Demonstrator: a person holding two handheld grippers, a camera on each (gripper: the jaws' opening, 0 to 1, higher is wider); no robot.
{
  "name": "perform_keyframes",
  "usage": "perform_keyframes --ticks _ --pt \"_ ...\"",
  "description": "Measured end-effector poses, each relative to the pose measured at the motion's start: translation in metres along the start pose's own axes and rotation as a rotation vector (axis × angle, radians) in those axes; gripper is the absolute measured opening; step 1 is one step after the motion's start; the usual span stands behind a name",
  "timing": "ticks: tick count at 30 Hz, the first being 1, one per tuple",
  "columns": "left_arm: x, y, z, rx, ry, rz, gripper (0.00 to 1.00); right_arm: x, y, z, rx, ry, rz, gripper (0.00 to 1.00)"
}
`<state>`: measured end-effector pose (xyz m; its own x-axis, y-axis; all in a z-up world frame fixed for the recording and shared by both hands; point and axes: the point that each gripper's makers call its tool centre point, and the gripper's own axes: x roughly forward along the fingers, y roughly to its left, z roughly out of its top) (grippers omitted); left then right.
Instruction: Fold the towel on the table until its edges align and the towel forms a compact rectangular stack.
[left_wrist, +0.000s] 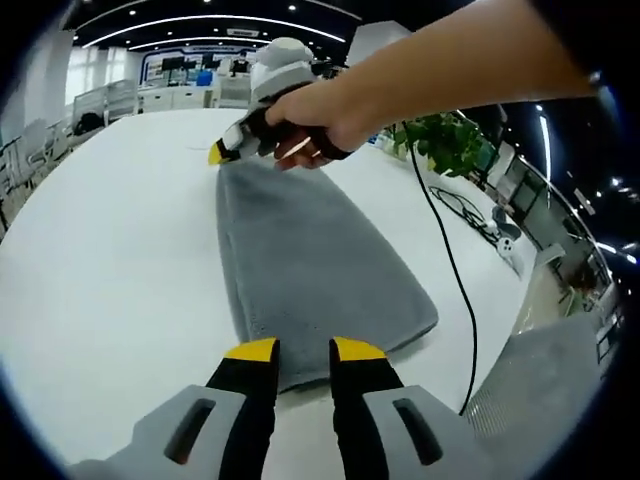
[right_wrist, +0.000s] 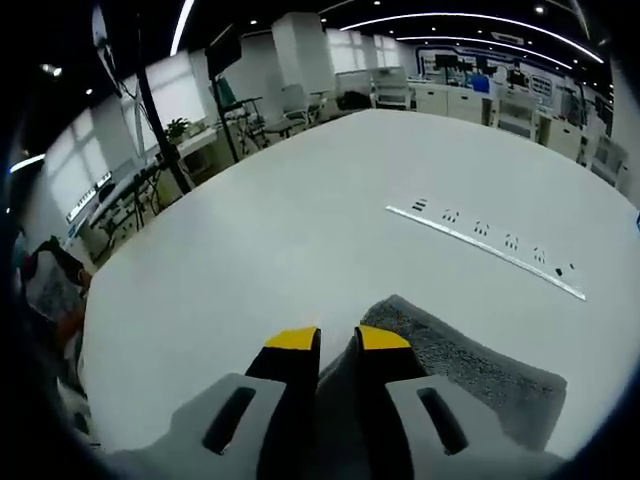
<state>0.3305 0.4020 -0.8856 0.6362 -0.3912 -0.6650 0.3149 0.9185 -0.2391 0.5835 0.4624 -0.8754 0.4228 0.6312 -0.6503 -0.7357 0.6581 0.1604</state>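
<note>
Nearest to us in the left gripper view, our left tongs (left_wrist: 302, 350) sit at the near short edge of the grey towel (left_wrist: 315, 265), their tips a narrow gap apart with the edge at or between them; we cannot tell whether they are actually pinching cloth. The towel lies on the white bench (left_wrist: 110, 250) as a long narrow strip, so we judge a lengthwise fold done and the end-to-end folds left. At its far end a hand (left_wrist: 320, 115) holds our right tongs (left_wrist: 222, 152) down at the far edge; in the right gripper view their tips are nearly together, apparently clenched on the corner. A black cable (left_wrist: 450, 260) runs beside the strip's right side, apart from it. Farther off, a potted plant (left_wrist: 445, 140) stands past the bench, and a strip of sockets (right_wrist: 485, 240) lies in the bench.
</note>
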Motion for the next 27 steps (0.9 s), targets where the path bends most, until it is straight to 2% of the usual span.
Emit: perform_keyframes --ticks 5,6,11,16,19,27 --pt "0.006 -0.001 -0.016 -0.026 0.077 -0.018 0.21 0.004 0.005 -0.016 0.06 0.055 0.034 0.17" --pt "0.006 -0.001 -0.016 -0.016 0.074 -0.02 0.21 0.005 0.009 -0.019 0.078 0.068 0.051 0.2" --pt "0.005 0.0 -0.014 -0.019 0.079 -0.022 0.22 0.002 0.011 -0.02 0.049 0.055 0.048 0.21" --pt "-0.003 0.006 0.003 -0.016 0.02 0.0 0.22 -0.01 0.012 -0.003 -0.003 -0.014 0.055 0.29" --pt "-0.006 0.011 0.013 -0.018 -0.008 0.011 0.22 -0.016 0.013 0.004 0.007 -0.027 0.07 0.42" --pt "-0.013 0.021 0.033 0.008 -0.051 0.04 0.24 -0.038 0.009 0.025 0.015 -0.092 0.063 0.58"
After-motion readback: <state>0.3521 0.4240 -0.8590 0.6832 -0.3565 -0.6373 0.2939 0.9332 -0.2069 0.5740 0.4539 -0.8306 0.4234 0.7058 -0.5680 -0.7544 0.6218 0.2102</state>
